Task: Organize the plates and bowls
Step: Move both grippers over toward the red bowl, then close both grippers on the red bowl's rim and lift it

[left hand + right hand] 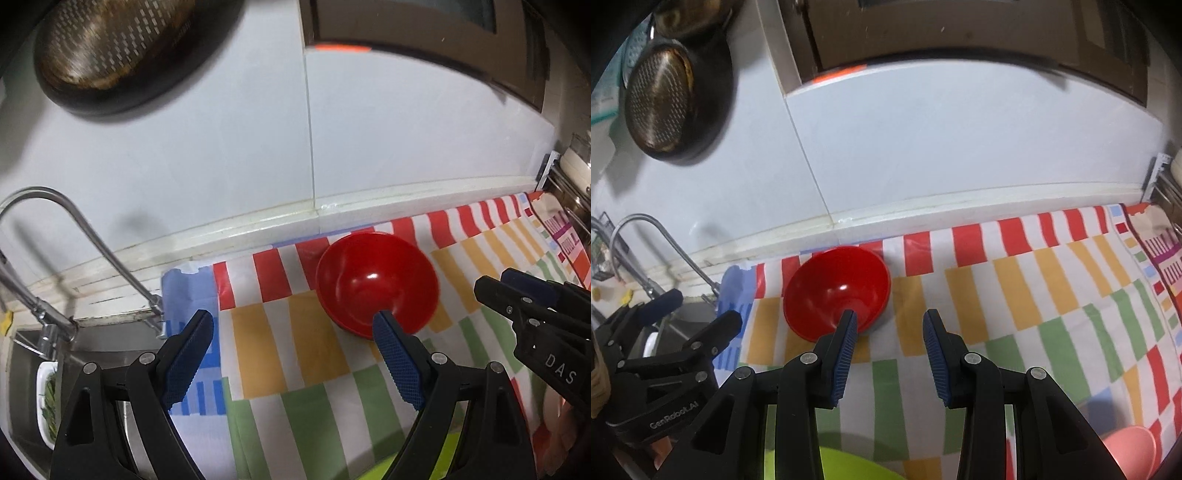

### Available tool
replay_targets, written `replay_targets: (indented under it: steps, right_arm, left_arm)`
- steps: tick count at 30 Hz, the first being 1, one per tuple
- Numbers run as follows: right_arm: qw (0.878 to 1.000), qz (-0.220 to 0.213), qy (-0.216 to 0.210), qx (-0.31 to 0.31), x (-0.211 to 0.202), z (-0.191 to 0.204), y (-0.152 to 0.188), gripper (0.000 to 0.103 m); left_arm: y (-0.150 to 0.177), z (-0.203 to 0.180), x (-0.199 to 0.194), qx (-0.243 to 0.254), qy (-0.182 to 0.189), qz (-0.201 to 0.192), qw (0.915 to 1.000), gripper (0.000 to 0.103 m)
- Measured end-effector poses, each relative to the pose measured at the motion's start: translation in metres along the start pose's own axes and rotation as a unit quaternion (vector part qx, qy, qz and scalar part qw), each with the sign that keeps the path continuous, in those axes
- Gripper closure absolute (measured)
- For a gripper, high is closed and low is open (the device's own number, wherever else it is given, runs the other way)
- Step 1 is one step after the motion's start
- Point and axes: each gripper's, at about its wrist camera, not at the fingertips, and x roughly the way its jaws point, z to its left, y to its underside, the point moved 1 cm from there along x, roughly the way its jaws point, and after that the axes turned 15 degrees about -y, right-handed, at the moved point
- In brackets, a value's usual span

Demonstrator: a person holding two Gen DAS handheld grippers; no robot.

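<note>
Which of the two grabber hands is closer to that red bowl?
Hard to call. Both are open, just short of the red bowl: left gripper to its left, right gripper to its right.

The worktop (pixel 849 221) carried a striped cloth (pixel 1052 295); on it sat a red bowl (pixel 836 291), a lime-green dish (pixel 849 465) and, seemingly, a pink bowl (pixel 1130 448).

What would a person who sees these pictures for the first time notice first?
The eye goes first to the red bowl, upright and empty on the striped cloth near the back wall. Next come the two grippers: the left gripper stands wide open in front of the bowl, and the right gripper is open more narrowly, with nothing between its fingers. A dark pan hangs on the wall at the upper left.
</note>
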Motion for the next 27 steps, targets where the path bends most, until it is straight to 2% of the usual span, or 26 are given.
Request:
replay_targets:
  steps: [6, 15, 18, 22, 27]
  right_arm:
    - [1.0, 0.022, 0.009, 0.012, 0.036, -0.008, -0.005, 0.065]
    - [0.998, 0.05, 0.006, 0.046, 0.078, -0.02, -0.009, 0.065]
    - [0.997, 0.06, 0.005, 0.052, 0.088, -0.022, -0.008, 0.065]
    - [0.996, 0.066, 0.005, 0.054, 0.095, -0.023, -0.008, 0.066]
    - [0.995, 0.069, 0.003, 0.07, 0.1, -0.028, -0.008, 0.076]
  left_arm:
    - [-0.005, -0.007, 0.037, 0.007, 0.017, 0.021, 0.9996, 0.015]
    - [-0.01, -0.021, 0.079, 0.015, 0.03, 0.05, 0.9982, 0.027]
    - [-0.01, -0.024, 0.087, 0.017, 0.031, 0.055, 0.9979, 0.032]
    - [-0.013, -0.029, 0.097, 0.019, 0.034, 0.065, 0.9971, 0.047]
    - [-0.015, -0.034, 0.103, 0.016, 0.051, 0.078, 0.9955, 0.066]
